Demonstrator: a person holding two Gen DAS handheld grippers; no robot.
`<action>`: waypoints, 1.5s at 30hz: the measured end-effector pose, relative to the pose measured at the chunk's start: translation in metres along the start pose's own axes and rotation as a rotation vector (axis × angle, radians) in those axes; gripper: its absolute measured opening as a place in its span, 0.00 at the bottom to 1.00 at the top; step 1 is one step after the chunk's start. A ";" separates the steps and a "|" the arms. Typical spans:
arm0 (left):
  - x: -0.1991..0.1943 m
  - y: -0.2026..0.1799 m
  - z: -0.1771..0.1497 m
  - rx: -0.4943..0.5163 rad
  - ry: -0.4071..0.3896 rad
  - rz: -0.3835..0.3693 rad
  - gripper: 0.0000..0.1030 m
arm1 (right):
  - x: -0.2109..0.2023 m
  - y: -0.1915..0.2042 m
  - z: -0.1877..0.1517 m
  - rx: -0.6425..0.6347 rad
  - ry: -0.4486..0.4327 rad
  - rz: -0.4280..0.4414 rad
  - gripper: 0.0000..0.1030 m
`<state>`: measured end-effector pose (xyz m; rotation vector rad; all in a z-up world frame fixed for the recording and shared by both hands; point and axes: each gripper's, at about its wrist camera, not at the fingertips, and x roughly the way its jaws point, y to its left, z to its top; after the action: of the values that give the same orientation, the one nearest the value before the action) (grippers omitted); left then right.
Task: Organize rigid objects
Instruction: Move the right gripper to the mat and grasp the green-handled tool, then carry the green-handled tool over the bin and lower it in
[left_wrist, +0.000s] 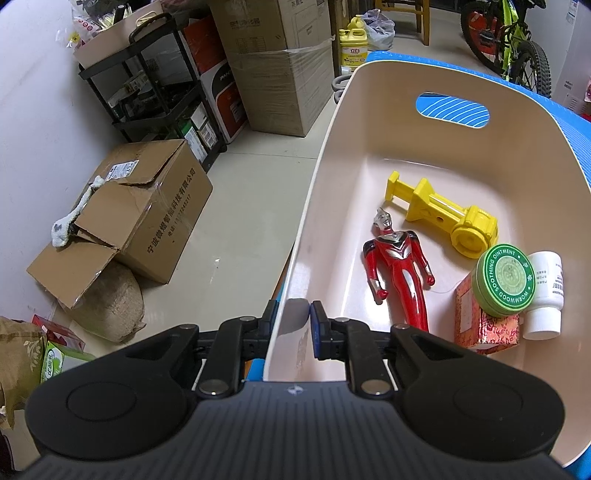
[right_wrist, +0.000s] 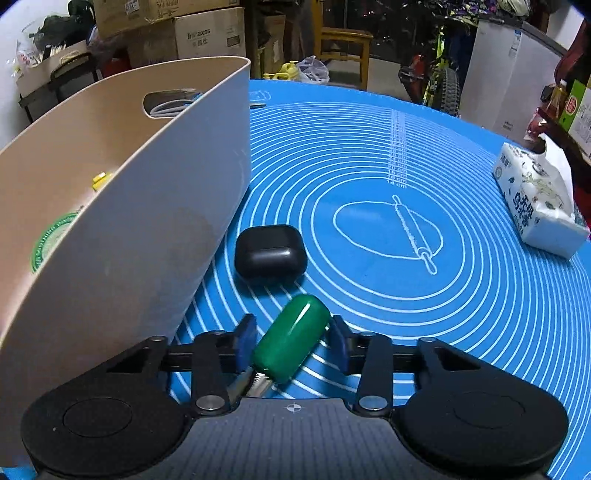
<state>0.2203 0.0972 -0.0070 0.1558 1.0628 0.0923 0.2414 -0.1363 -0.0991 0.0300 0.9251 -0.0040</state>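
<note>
The green-handled tool (right_wrist: 291, 341) lies between the right gripper (right_wrist: 291, 345) pads, long axis slanting from near-left to far-right, rounded end pointing away. Its jaws are narrowed around the handle; the gripper tilts steeply down. A black case (right_wrist: 270, 254) sits just beyond. The left gripper (left_wrist: 291, 321) pinches the beige bin (left_wrist: 314, 206) wall.

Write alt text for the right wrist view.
The right gripper closes around a green-handled tool lying on a blue baking mat. A black case lies just beyond, beside a beige bin.
</note>
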 end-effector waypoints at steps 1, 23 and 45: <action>0.000 0.000 0.000 0.000 0.000 0.000 0.19 | -0.001 0.000 0.000 0.002 0.001 0.005 0.39; 0.000 -0.001 0.000 -0.001 0.000 -0.001 0.19 | -0.051 -0.012 0.022 0.046 -0.150 -0.020 0.33; 0.001 -0.002 0.000 0.000 -0.001 -0.001 0.19 | -0.112 0.031 0.064 0.032 -0.397 0.094 0.34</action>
<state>0.2209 0.0958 -0.0082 0.1555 1.0621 0.0912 0.2257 -0.1086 0.0295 0.0992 0.5264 0.0603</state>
